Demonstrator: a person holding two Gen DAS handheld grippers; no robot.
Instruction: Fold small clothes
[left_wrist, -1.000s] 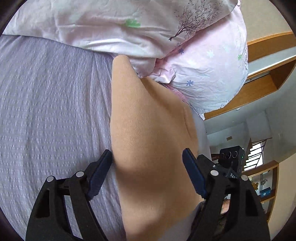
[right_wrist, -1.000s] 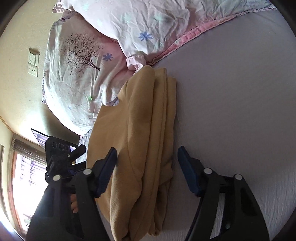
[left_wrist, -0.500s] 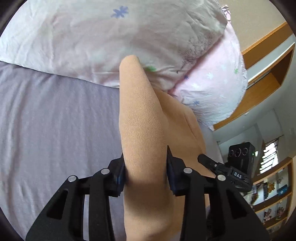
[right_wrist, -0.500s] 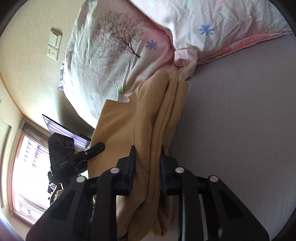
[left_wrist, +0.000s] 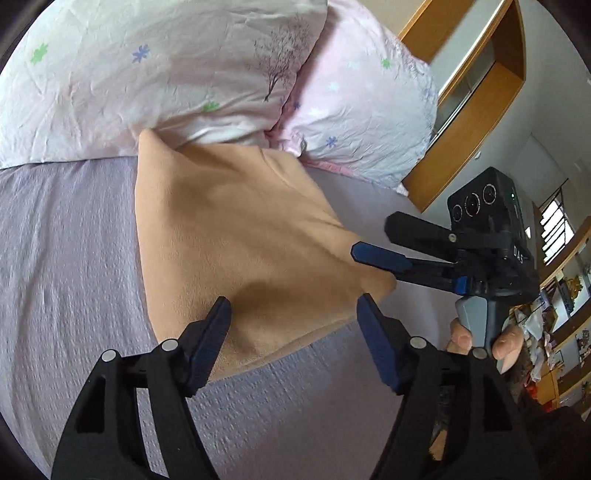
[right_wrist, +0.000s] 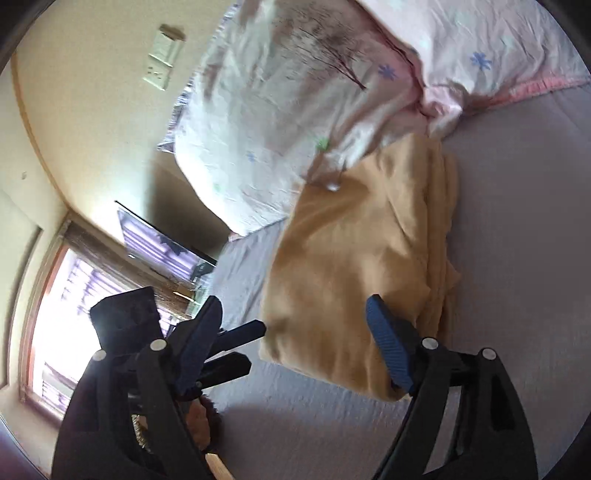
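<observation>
Both grippers let go since 0.5 s ago. L wrist view: left gripper (left_wrist: 293, 321) wide, folded tan garment (left_wrist: 236, 236) flat on bed sheet (left_wrist: 66, 266) by pillows (left_wrist: 166, 74). R wrist view: right gripper (right_wrist: 295, 321) wide over garment's near edge.

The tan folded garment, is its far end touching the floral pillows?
Touching. In the left wrist view the tan folded garment has its far corner tucked under the edge of the floral pillows, with no bedsheet showing between them.
</observation>
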